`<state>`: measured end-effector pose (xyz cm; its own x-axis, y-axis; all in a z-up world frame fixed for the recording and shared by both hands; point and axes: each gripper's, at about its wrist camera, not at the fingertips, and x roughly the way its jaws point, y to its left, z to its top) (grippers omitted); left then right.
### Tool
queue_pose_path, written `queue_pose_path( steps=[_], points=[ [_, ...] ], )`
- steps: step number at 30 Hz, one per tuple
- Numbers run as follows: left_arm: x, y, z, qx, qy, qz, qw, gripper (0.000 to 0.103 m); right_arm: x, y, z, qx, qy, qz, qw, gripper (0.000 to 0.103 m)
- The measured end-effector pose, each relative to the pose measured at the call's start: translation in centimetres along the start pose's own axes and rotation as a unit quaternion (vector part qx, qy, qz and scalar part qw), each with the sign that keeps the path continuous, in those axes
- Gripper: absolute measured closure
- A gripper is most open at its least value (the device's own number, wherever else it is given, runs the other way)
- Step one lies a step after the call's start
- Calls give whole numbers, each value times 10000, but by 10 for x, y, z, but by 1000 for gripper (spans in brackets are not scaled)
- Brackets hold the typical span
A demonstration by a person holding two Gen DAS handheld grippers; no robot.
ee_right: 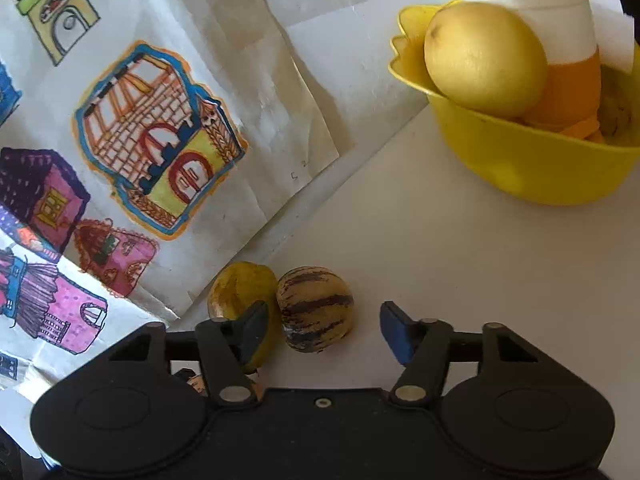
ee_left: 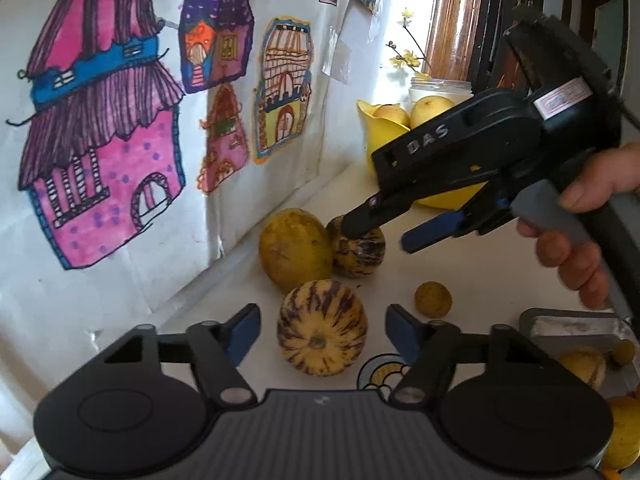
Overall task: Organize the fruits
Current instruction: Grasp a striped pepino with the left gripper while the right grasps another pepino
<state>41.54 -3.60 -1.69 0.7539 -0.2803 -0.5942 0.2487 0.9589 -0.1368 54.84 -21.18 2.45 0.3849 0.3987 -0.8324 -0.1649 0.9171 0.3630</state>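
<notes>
A large striped yellow-purple fruit [ee_left: 322, 344] lies on the white counter between the fingers of my left gripper [ee_left: 323, 330], which is open with a gap on each side. Behind it a smaller striped fruit [ee_left: 360, 258] [ee_right: 315, 308] touches a plain yellow-brown fruit [ee_left: 294, 248] [ee_right: 240, 294]. My right gripper [ee_right: 324, 330] [ee_left: 380, 236] straddles the smaller striped fruit, pads apart from it, open; its left finger overlaps the plain fruit in the right wrist view. A small round fruit [ee_left: 433, 299] lies to the right.
A yellow bowl [ee_right: 520, 168] [ee_left: 380, 136] holding pale yellow fruits stands at the back right, with a white jar [ee_right: 540, 8] behind it. Paper with drawn houses [ee_left: 120, 140] covers the wall on the left. A metal tray [ee_left: 568, 326] and more fruits [ee_left: 584, 366] sit at the right. A hand [ee_left: 580, 240] holds the right gripper.
</notes>
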Motion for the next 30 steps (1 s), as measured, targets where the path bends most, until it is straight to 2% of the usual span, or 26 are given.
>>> queue_pose_path(
  steps=[5, 14, 16, 19, 24, 30],
  points=[
    [10, 2, 5, -70, 52, -40, 10000, 49, 9, -1, -1, 33, -34, 23, 10000, 46],
    [9, 3, 4, -68, 63, -59, 9999, 50, 21, -1, -2, 73, -71, 145, 9998, 51],
    [9, 2, 3, -93, 72, -37, 9999, 50, 22, -1, -2, 43, -120, 180, 9998, 56],
    [7, 2, 3, -145, 86, -24, 9999, 51, 24, 1, -3, -39, -173, 178, 9997, 58],
    [-1, 0, -3, -177, 122, -164, 9996, 51, 11, -3, -12, -28, -180, 233, 9996, 58],
    [-19, -12, -7, -124, 144, -305, 9994, 51, -27, -7, -25, -10, -244, 374, 9990, 58]
  ],
)
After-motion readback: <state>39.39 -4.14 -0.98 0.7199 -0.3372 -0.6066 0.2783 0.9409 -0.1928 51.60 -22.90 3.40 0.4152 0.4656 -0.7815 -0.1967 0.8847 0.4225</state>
